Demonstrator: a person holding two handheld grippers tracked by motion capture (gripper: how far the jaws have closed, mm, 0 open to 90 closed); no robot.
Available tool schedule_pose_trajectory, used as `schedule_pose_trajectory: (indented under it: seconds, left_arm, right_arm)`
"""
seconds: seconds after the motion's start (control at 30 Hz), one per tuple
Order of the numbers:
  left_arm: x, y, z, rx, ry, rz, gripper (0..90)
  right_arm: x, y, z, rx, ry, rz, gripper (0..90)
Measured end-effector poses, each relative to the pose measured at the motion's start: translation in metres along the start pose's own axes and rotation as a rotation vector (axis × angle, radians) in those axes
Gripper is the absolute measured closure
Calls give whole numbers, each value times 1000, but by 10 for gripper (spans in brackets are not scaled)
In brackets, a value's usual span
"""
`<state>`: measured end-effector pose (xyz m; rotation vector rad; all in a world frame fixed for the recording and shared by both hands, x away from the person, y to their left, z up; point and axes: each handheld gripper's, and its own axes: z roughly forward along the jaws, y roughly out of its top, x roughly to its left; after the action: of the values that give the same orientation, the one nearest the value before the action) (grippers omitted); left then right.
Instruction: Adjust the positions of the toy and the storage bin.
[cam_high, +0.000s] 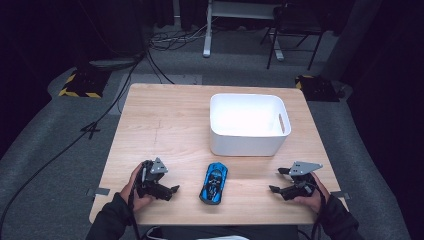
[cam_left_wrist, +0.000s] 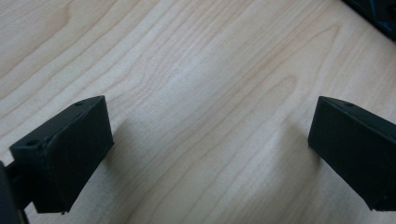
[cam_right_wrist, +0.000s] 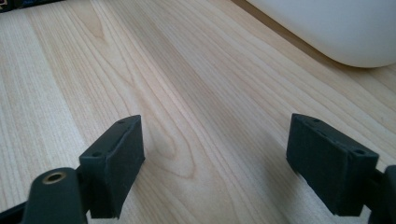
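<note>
The rigid, light toy car (cam_high: 214, 182) suited a side grasp; both hand-held grippers (cam_high: 172, 190) (cam_high: 274, 189) stood wide open, empty.

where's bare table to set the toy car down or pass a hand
Bare wood spans the table's left half, beside the white bin. Tighter: the strip between bin and blue toy car, flanked by the left gripper and right gripper.
</note>
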<state>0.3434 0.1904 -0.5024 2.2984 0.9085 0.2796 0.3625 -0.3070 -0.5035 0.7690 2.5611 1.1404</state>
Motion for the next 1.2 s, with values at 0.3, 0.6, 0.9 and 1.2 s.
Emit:
schedule_pose_trajectory:
  seconds: [0.3, 0.6, 0.9, 1.2]
  left_arm:
    - [-10, 3, 3, -12, -30, 67, 0]
    - [-30, 22, 20, -11, -63, 105, 2]
    - [-49, 39, 35, -6, -98, 135, 1]
    - [-75, 60, 54, -22, -142, 145, 0]
  right_arm:
    - [0, 0, 0, 1, -1, -2, 192]
    - [0, 0, 0, 0, -2, 4, 193]
    - [0, 0, 0, 0, -2, 5, 193]
    - [0, 0, 0, -1, -5, 4, 192]
